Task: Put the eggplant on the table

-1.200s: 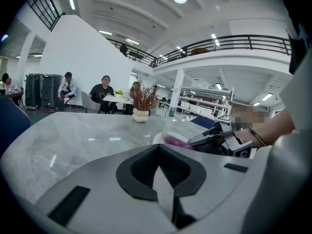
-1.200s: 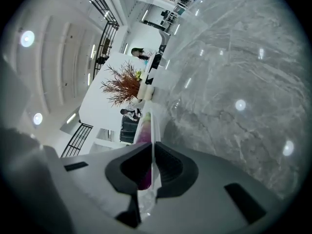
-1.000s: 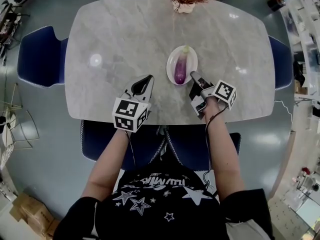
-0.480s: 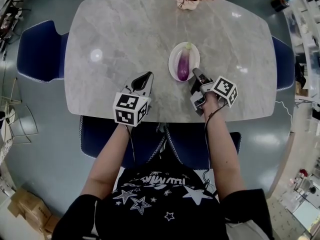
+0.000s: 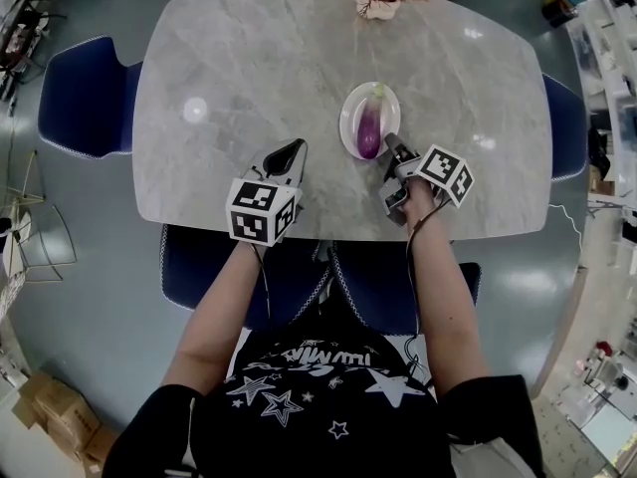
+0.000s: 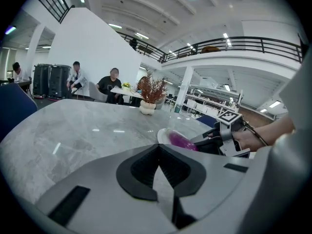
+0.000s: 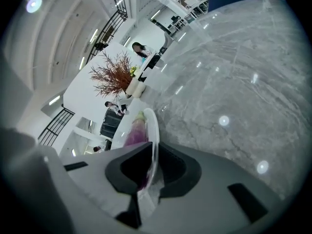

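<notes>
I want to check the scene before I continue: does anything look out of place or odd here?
Nothing is spilled or broken. One oddity: the right tongs pinch the near rim of the plate, not the eggplant, which lies on the plate.

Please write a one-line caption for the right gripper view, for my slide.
Right gripper grips the rim of the white plate holding a purple eggplant on the marble table.

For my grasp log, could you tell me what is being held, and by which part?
The right hand-held gripper clamps the plate by its near rim, eggplant on it; the left hand-held gripper holds nothing.
</notes>
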Action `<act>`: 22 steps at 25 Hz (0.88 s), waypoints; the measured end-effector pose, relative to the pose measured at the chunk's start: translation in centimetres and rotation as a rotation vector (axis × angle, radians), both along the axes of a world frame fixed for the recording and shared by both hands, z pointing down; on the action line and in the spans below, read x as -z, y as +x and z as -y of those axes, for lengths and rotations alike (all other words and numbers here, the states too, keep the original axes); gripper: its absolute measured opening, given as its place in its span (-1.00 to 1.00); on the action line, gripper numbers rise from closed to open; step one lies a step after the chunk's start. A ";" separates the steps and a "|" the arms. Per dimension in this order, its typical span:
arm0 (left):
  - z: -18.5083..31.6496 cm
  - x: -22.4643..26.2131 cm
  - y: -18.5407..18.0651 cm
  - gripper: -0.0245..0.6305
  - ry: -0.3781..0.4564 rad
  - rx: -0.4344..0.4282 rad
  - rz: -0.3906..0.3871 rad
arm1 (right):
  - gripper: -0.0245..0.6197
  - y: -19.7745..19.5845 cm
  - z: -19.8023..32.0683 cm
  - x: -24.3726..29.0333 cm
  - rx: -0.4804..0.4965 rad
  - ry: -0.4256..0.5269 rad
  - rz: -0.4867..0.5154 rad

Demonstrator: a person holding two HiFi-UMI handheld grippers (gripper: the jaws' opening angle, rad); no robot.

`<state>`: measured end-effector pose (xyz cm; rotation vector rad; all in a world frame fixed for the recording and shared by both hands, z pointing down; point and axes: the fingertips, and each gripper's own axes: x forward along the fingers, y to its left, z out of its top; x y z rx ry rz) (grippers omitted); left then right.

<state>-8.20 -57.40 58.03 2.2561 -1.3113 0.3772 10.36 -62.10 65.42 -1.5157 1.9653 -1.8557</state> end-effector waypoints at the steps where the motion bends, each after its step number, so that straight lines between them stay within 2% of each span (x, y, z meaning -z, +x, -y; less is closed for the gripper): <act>1: 0.0 0.0 -0.1 -0.90 -0.003 0.003 -0.001 | -0.85 0.0 0.0 -0.1 0.011 -0.005 -0.019; 7: -0.4 0.4 -0.3 -0.90 -0.006 0.019 -0.017 | -0.85 0.4 -0.6 -0.2 0.024 -0.006 -0.085; 17: -1.7 1.6 -0.1 -0.90 0.012 0.027 -0.004 | -0.85 0.8 -1.9 1.3 0.036 0.027 -0.082; 22: -3.8 3.3 0.6 -0.90 0.034 0.028 -0.009 | -0.85 0.8 -4.5 2.7 0.053 0.047 -0.060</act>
